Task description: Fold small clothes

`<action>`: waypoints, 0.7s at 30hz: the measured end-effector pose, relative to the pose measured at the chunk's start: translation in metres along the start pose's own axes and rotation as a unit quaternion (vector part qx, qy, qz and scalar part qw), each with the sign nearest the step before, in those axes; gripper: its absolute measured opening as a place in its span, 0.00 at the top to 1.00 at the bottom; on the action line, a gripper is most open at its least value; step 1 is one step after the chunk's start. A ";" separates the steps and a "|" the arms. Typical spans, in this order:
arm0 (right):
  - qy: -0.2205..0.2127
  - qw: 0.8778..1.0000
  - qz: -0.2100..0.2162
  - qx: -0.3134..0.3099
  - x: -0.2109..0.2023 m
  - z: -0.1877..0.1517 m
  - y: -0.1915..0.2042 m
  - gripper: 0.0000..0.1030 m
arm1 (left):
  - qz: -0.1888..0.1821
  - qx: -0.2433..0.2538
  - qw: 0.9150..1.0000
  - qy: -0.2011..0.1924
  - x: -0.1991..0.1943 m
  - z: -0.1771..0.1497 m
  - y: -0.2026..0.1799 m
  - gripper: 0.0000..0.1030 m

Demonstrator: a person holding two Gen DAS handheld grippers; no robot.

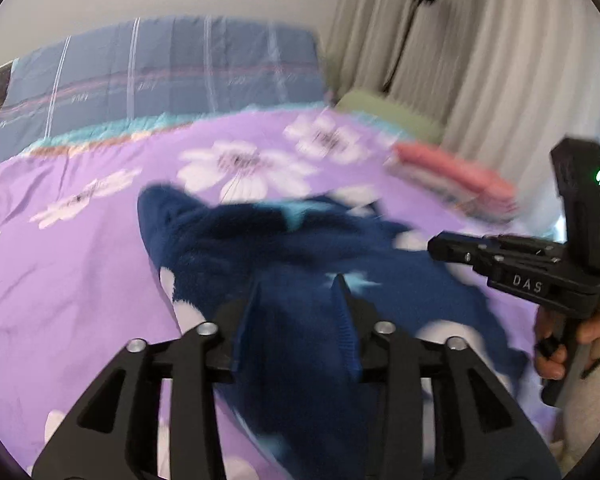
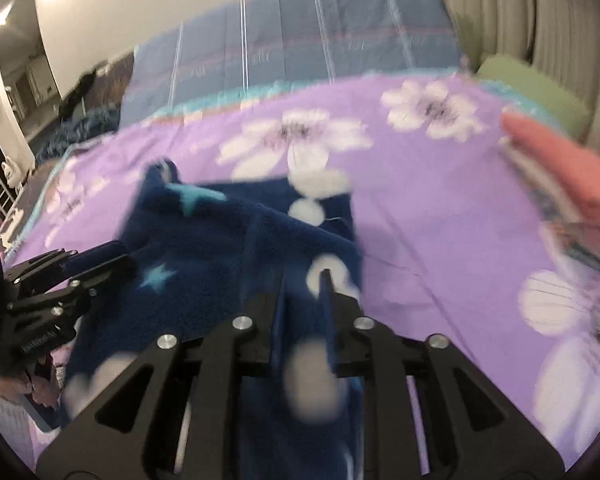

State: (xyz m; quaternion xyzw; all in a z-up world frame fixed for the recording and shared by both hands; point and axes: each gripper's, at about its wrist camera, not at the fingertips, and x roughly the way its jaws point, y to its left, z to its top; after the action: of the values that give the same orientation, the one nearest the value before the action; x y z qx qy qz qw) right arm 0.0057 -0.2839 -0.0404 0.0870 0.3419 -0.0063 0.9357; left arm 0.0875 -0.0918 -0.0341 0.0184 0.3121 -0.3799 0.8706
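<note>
1. Both tongs point down at the soft dark blue fleece cloth with stars and white dots (image 1: 284, 248), which lies crumpled in the middle of the purple flowered bed cover (image 1: 80, 248).
2. Left tongs (image 1: 298, 292) are spread, with cloth between them.
3. Right tongs (image 2: 304, 280) are nearly together; I cannot tell if they pinch it.
4. Folded pink clothes (image 1: 456, 176) sit by the bed's right edge.
5. A hand (image 1: 560, 344) grips the right handle.

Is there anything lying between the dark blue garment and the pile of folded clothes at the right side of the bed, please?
Nothing visible does. Only bare purple floral bedspread lies between the dark blue garment and the folded pile, though the frames are blurred.
</note>
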 end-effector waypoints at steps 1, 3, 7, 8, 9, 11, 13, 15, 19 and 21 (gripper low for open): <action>-0.007 1.000 0.022 -0.006 -0.013 -0.007 0.007 0.81 | -0.011 0.006 1.000 -0.010 -0.014 -0.004 -0.004 0.52; -0.013 0.997 0.065 -0.032 -0.032 -0.025 0.024 0.81 | -0.028 0.015 0.999 -0.011 -0.026 -0.014 -0.011 0.50; 0.040 0.997 0.041 -0.052 0.003 -0.073 0.036 0.82 | -0.009 0.050 0.998 0.041 0.000 -0.057 -0.028 0.49; 0.030 0.998 0.037 -0.048 0.012 -0.081 0.034 0.82 | 0.012 0.072 0.997 0.036 0.007 -0.067 -0.033 0.49; 0.021 0.998 0.028 -0.058 0.013 -0.083 0.036 0.83 | 0.028 0.088 0.995 0.029 0.011 -0.071 -0.038 0.49; 0.019 0.998 0.005 -0.058 0.009 -0.081 0.044 0.83 | 0.027 0.068 0.997 0.034 0.012 -0.065 -0.037 0.49; 0.023 0.998 0.000 -0.056 0.006 -0.078 0.046 0.83 | 0.023 0.068 0.997 0.040 0.010 -0.062 -0.036 0.49; 0.016 0.999 0.012 -0.050 -0.007 -0.077 0.045 0.83 | 0.025 0.066 0.997 0.034 0.000 -0.060 -0.036 0.49; -0.026 0.998 0.047 -0.013 -0.049 -0.079 0.036 0.82 | -0.007 0.049 0.999 -0.001 -0.043 -0.058 -0.044 0.50; -0.015 0.999 0.038 -0.018 -0.045 -0.088 0.028 0.77 | -0.052 0.049 0.997 -0.002 -0.055 -0.065 -0.050 0.50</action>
State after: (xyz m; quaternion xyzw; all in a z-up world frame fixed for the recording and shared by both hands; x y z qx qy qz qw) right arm -0.0832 -0.2438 -0.0732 0.0833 0.3247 0.0340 0.9415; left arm -0.0087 -0.0739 -0.0455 0.0439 0.2921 -0.4392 0.8484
